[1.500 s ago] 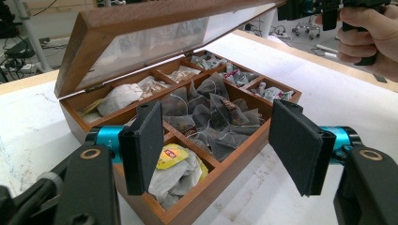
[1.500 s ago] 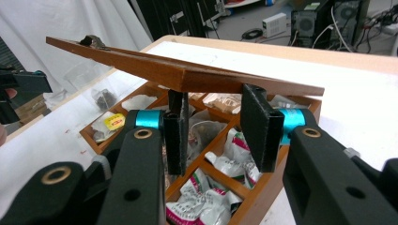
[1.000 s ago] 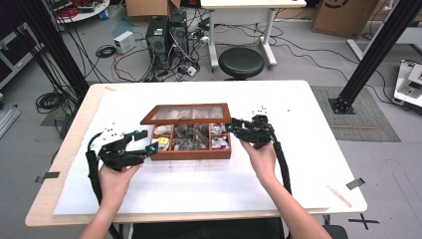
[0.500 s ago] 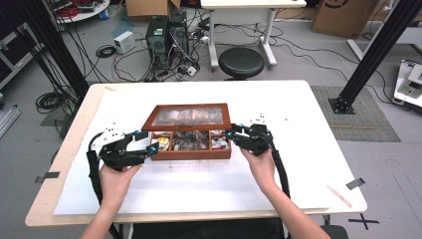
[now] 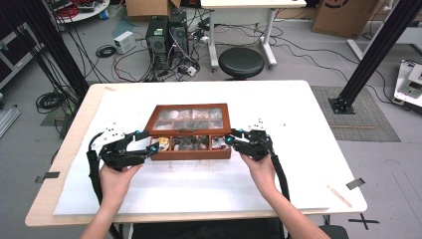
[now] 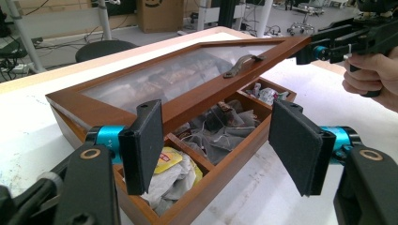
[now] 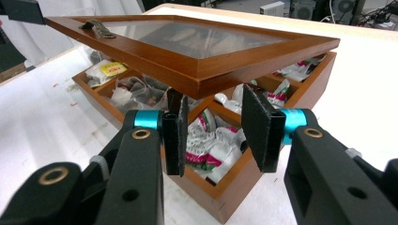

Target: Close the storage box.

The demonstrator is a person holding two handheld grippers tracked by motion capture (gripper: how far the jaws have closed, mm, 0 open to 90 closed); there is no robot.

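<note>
Lid [image 5: 189, 113] is stiff wood around breakable glass, hinged on the box [image 5: 191, 154]: hold the frame's front corners. Your right gripper [image 5: 231, 140] pinches one narrowly; your left gripper [image 5: 149, 141] gapes wide.

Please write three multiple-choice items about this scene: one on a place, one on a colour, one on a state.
1. Where is the handle?
A on the lid
B on the front wall of the box
C under the box

2. The box is:
A white
B brown
C blue

3. The jaws of the left gripper are:
A open
B shut on the lid
C shut on the handle

Answers: 1 A, it sits on the lid's front rail; 2 B, its wood is brown; 3 A, the pads stand apart and press nothing.
</note>
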